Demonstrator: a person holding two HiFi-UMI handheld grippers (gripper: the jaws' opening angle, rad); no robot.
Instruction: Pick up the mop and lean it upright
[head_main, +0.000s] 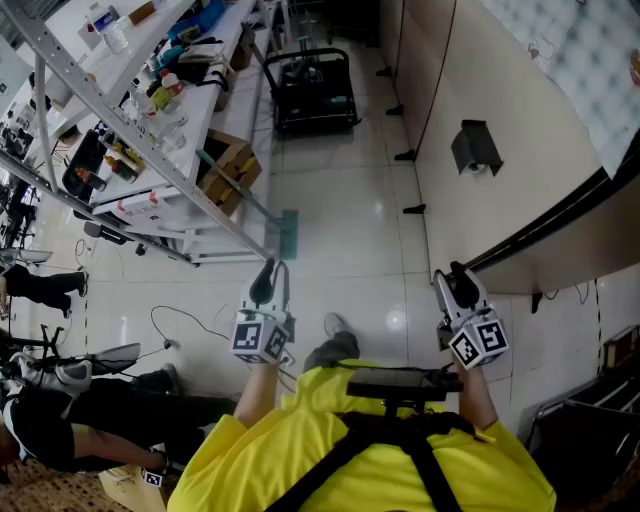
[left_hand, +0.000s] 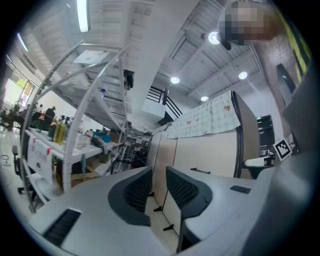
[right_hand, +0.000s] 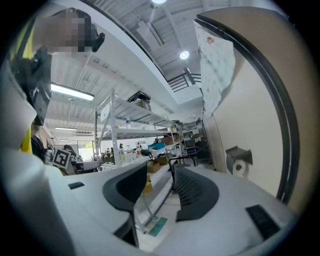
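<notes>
Left grey gripper (head_main: 268, 282) and right grey gripper (head_main: 458, 284) gape, empty. Teal flat mop (head_main: 287, 235) ahead, its handle slipping behind white shelving (head_main: 220, 80). Labels on the bottles (head_main: 115, 32) are unreadable.

The right gripper (right_hand: 160, 181) points level along a bright room, its two dark ribbed jaws standing apart with nothing between them. Through the gap, far off on the pale floor (right_hand: 150, 240), lies the teal head of the mop (right_hand: 159, 226), just beside the foot of a white rack (right_hand: 131, 131) – its handle is hard to tell from the rack's thin rails. Bottles (right_hand: 125, 152) stand on the rack's shelf. Beyond it, a black cart (right_hand: 183, 161) sits in the far aisle. On the right, a cream wall (right_hand: 250, 115) bears a paper-roll holder (right_hand: 239, 163) and, higher, a printed sheet (right_hand: 216, 65). At far left shows a cube (right_hand: 61, 158) with a square marker.
</notes>
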